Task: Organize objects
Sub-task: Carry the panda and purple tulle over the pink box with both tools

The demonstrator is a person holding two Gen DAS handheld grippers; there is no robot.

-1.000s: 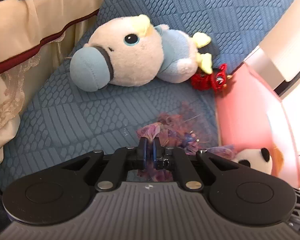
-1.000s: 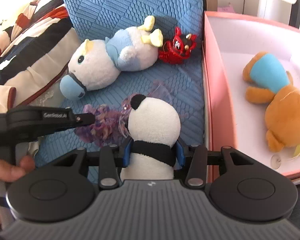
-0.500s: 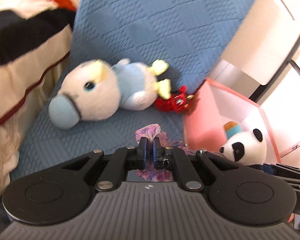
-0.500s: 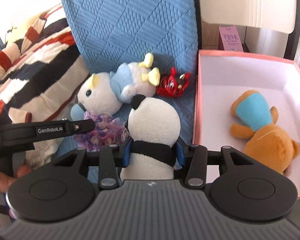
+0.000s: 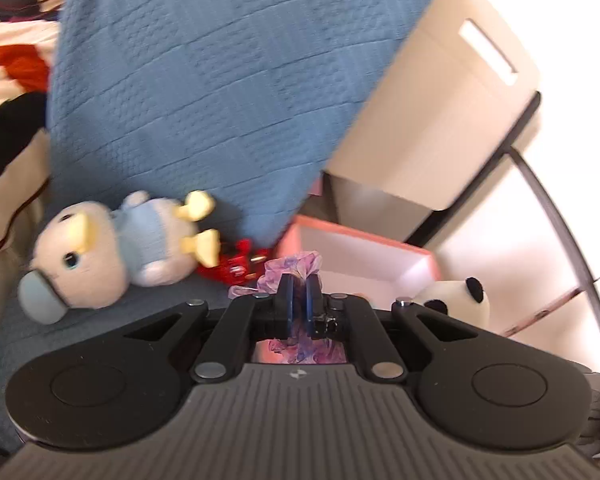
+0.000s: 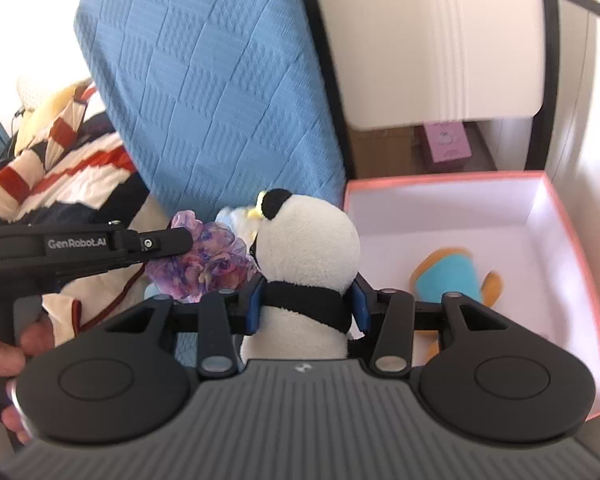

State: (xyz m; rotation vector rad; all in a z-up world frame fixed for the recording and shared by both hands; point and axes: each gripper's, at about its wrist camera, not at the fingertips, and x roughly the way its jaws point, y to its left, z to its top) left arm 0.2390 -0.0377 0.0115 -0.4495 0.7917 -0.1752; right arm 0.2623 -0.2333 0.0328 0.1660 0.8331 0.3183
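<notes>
Both my hands have risen since a second ago: the blue quilted cushion (image 6: 216, 92) and the plush pony (image 5: 100, 256) now sit lower and farther off in my views, and the pink box (image 6: 580, 248) has come into fuller sight on the right. My left gripper (image 5: 298, 292) has its fingers (image 5: 286, 300) pinched nearly together on the purple scrunchie (image 6: 204, 264), whose ruffled fabric bunches above and below the blue pads. My right gripper (image 6: 306, 300) clamps the panda plush (image 6: 308, 248) around its black band, with the head upright above the fingers (image 6: 255, 304). From the right wrist view the scrunchie hangs just to the left of the panda, touching or nearly touching it. The pony lies on its side on the blue seat, with a small red toy (image 5: 238, 264) just to its right, near the box's near left corner. Inside the box an orange and blue plush (image 6: 448, 276) lies on the white floor, partly hidden behind my right gripper. A striped blanket (image 6: 60, 184) is heaped at far left.
</notes>
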